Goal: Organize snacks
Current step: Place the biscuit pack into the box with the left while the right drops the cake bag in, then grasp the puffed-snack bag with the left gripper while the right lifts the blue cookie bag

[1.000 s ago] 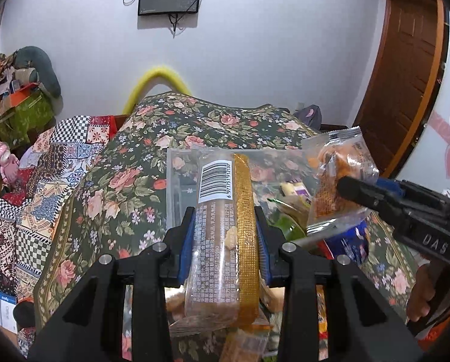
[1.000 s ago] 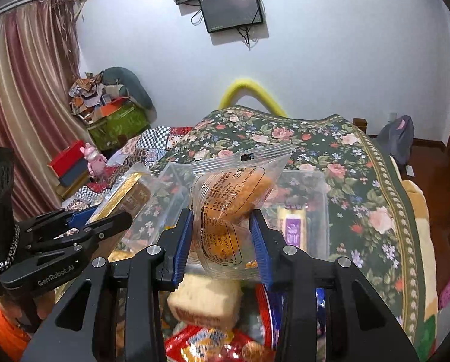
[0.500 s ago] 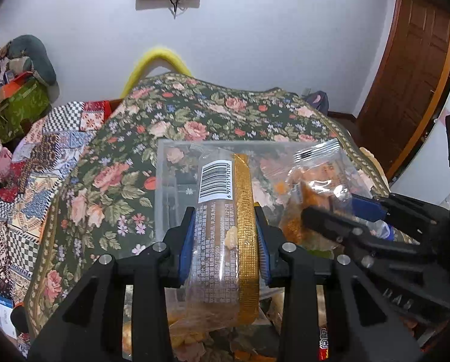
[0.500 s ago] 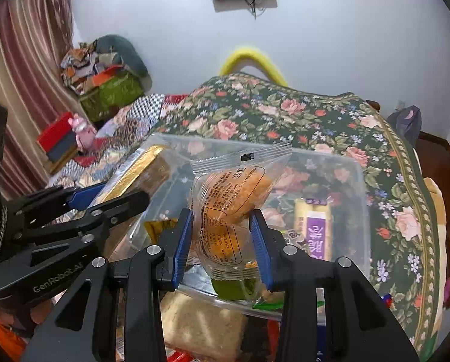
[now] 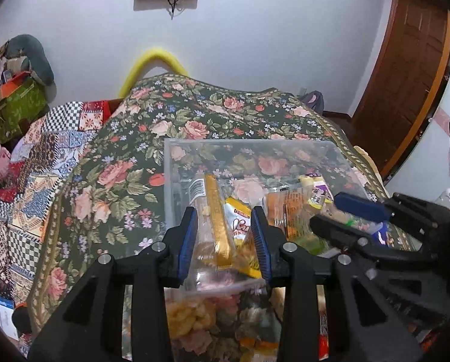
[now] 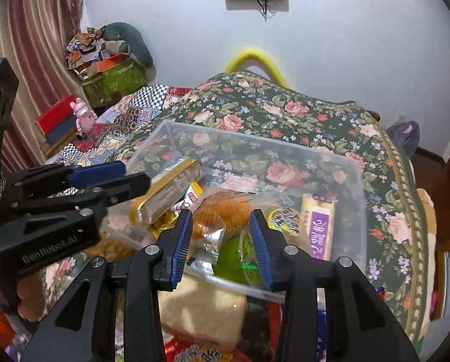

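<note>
A floral bedspread (image 5: pixel 128 181) fills the room before me, bearing the clear bin (image 6: pixel 360 199); my left gripper (image 5: pixel 225 235) and right gripper (image 6: pixel 220 238) both stand spread over it; the gold-striped pack (image 5: pixel 214 226) and orange snack (image 6: pixel 222 208) seem released inside, though blur hinders; loose packets (image 6: pixel 201 307) remain outside; only the right view shows them plainly.

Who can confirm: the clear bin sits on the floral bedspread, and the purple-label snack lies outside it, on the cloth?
Not quite. The purple-label snack lies inside the clear bin, near its right wall, as the right wrist view shows. The bin does sit on the floral bedspread.
</note>
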Demonstrator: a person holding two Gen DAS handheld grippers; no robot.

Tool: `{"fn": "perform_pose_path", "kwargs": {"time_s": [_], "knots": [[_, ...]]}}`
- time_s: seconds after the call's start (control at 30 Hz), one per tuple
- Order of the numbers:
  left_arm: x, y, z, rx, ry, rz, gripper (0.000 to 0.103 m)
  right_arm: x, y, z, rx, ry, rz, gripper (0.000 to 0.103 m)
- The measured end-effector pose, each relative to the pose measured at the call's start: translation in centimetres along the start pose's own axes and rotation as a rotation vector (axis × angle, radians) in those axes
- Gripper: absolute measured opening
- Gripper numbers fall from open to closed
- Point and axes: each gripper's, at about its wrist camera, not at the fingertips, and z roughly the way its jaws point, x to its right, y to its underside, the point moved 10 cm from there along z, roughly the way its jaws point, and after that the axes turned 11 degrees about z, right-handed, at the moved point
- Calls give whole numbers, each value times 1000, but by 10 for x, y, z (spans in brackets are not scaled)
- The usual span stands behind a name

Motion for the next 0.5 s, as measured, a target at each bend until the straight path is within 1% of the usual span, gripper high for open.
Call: {"fn": "perform_pose_path", "kwargs": {"time_s": [0.07, 0.13, 0.27, 0.33, 0.4, 0.5], "knots": [[-1, 4, -11, 5, -2, 15, 40, 3, -1, -10, 20, -2, 4, 43], [-6, 10, -21, 7, -21, 24, 53, 7, -2, -21, 41, -11, 19, 48], [-16, 27, -33, -7, -33, 35, 66, 16, -1, -38, 69, -18, 44, 55], [-21, 38, -34, -25, -43, 44, 75, 24, 3, -46, 76, -7, 48, 59], [-27, 51, -33, -44, -46, 49, 79, 33, 8, -51, 78, 11, 51, 60], [-34, 73, -24, -93, -47, 45, 80, 52, 19, -56, 70, 48, 63, 62]]}}
